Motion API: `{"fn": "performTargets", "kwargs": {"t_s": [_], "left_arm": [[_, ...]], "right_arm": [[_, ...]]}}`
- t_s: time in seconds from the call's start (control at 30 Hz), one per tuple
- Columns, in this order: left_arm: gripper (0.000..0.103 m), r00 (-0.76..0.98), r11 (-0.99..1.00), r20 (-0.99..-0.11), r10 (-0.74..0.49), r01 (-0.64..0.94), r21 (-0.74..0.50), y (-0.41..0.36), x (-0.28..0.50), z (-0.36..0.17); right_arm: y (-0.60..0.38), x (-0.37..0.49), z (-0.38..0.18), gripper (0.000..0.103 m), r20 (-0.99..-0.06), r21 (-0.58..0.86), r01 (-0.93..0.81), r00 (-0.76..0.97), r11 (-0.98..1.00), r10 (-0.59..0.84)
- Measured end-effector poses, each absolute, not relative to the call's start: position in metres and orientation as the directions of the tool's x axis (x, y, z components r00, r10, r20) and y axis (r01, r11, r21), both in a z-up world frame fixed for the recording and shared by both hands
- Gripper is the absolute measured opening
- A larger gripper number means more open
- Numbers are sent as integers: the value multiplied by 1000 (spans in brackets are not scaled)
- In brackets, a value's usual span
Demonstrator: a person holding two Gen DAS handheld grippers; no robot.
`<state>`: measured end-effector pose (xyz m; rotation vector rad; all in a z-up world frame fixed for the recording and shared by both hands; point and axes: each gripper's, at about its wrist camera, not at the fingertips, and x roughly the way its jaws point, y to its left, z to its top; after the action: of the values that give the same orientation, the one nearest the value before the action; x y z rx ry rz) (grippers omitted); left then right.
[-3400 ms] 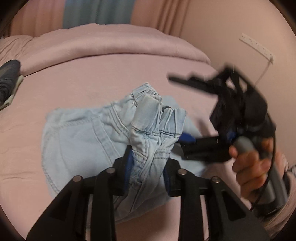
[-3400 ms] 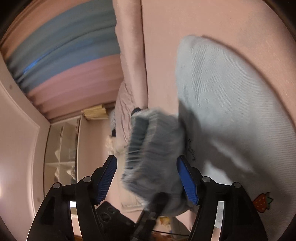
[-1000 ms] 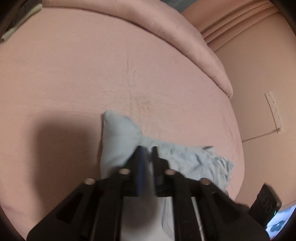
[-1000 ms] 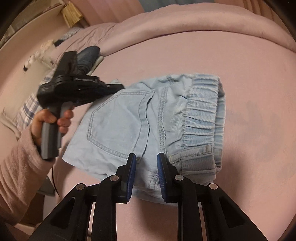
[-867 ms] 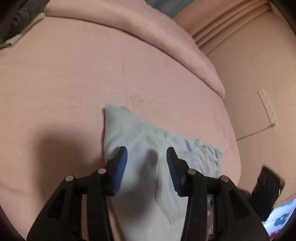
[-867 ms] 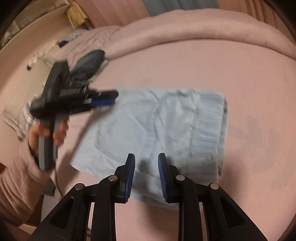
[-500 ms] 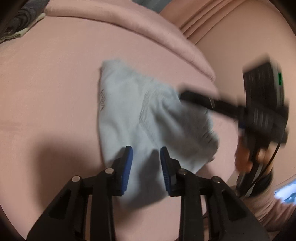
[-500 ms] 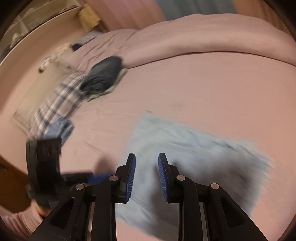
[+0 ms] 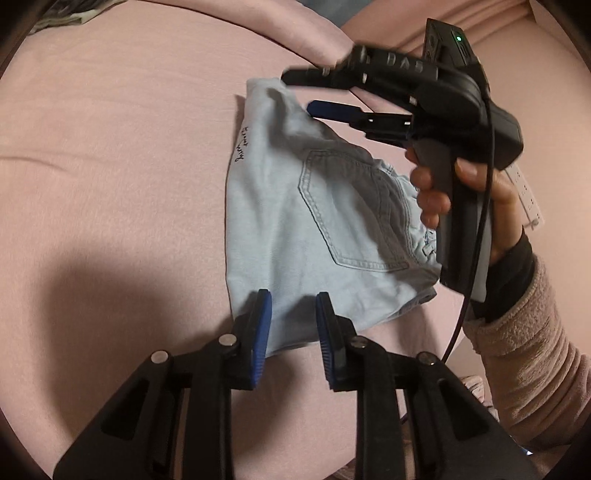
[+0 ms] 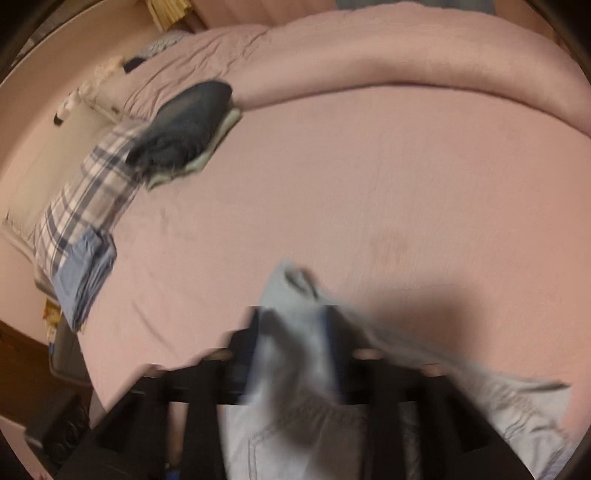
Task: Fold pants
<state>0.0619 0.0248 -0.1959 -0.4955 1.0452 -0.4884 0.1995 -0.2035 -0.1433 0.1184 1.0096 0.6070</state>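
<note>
A bedroom in a home is shown. Most of both views is filled by a bed covered with a pink sheet (image 10: 369,192), and a rolled pink duvet (image 10: 424,55) is laid along its far side. A plaid pillow (image 10: 85,199) is placed at the left edge of the bed in the right wrist view, with a folded blue cloth (image 10: 83,273) just beside it. A stack of folded dark clothing (image 10: 184,125) is set on the sheet near the pillow. Pink curtains (image 9: 491,14) are seen behind the bed in the left wrist view, and a white power strip (image 9: 528,199) is fixed to the pink wall.
</note>
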Motion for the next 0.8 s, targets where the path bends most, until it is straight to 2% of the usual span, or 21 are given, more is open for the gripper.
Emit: {"fn": "performTargets", "kwargs": {"t_s": [0.17,0.4,0.5,0.63,0.8], "left_arm": [[24,444,817,-704,-554,125,-564,19,50,-191],[30,477,863,-731,-488,141,-485,5,40,-175],[36,497,875,-731,-467,138,-465,3,35,-169],[46,508,869,-724,-467,116,-480,3,31,-169],[47,478,863,-736,-478,101,-495,21,35,-175]], "right_arm": [[-177,229,-157,60,-803,335,-397,353,854,480],[-134,238,-176,60,-885,181,-458,310,870,347],[-135,240,-176,53,-894,146,-480,311,865,324],[-137,240,-175,48,-896,153,-493,296,857,331],[-146,244,-174,47,-892,189,-482,281,855,355]]}}
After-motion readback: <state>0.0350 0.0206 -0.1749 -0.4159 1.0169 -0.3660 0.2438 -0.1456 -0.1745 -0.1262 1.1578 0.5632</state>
